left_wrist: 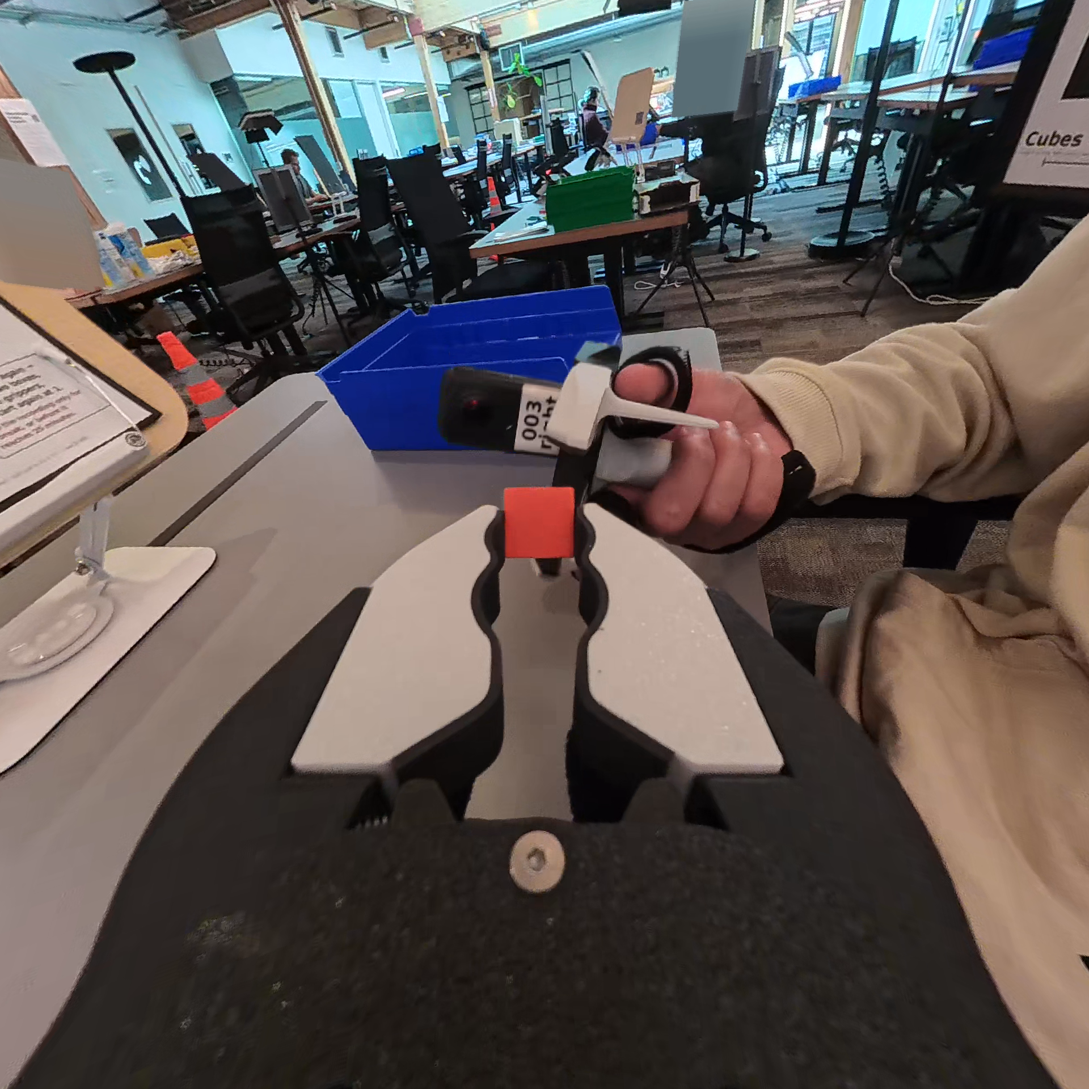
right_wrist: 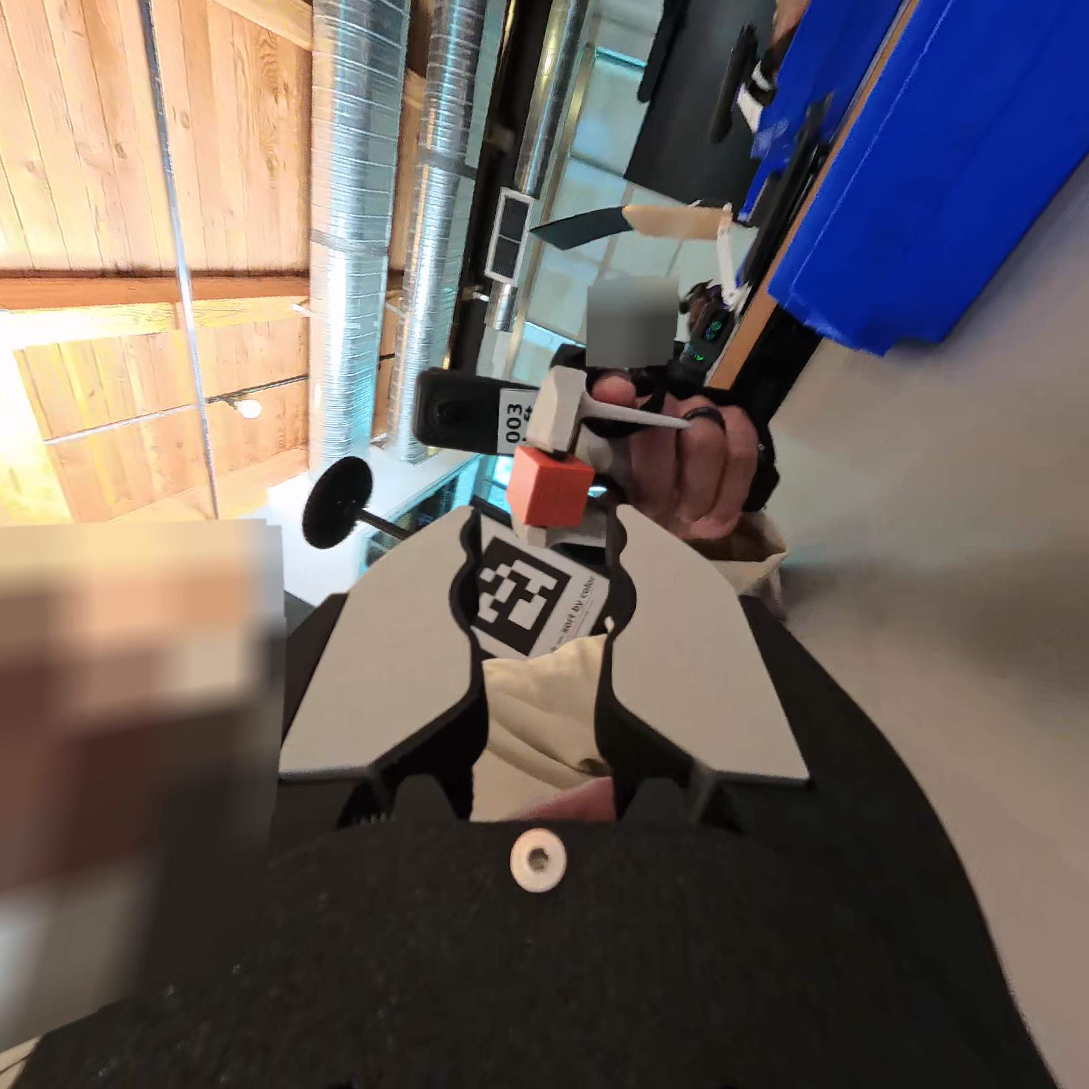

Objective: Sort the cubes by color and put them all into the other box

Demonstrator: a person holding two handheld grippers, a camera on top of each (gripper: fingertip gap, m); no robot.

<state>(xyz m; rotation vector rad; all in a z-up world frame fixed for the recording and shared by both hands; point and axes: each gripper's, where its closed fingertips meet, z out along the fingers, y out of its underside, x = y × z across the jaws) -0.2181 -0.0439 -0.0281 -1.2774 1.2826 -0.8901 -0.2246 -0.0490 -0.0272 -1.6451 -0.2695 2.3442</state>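
My left gripper (left_wrist: 539, 524) is shut on a red-orange cube (left_wrist: 539, 521), pinched at the fingertips above the grey table (left_wrist: 294, 501). My right gripper (left_wrist: 555, 567), held in a hand (left_wrist: 713, 465), points back at the left one, its tips mostly hidden just behind the cube. In the right wrist view, which is turned sideways, my right gripper (right_wrist: 545, 517) is open and empty. The cube (right_wrist: 551, 492) sits just beyond its tips, held by the left gripper's fingers (right_wrist: 539, 533). A blue box (left_wrist: 471, 377) stands farther back on the table; its inside is hidden.
A white sign stand (left_wrist: 59, 424) stands on the table at the left. A card with a black square marker (right_wrist: 524, 595) shows between the right fingers. The blue box (right_wrist: 943, 177) fills the upper right of the right wrist view. Office desks, chairs and an orange cone (left_wrist: 197, 386) lie beyond. My two grippers' fingertips are within a few centimetres of each other.
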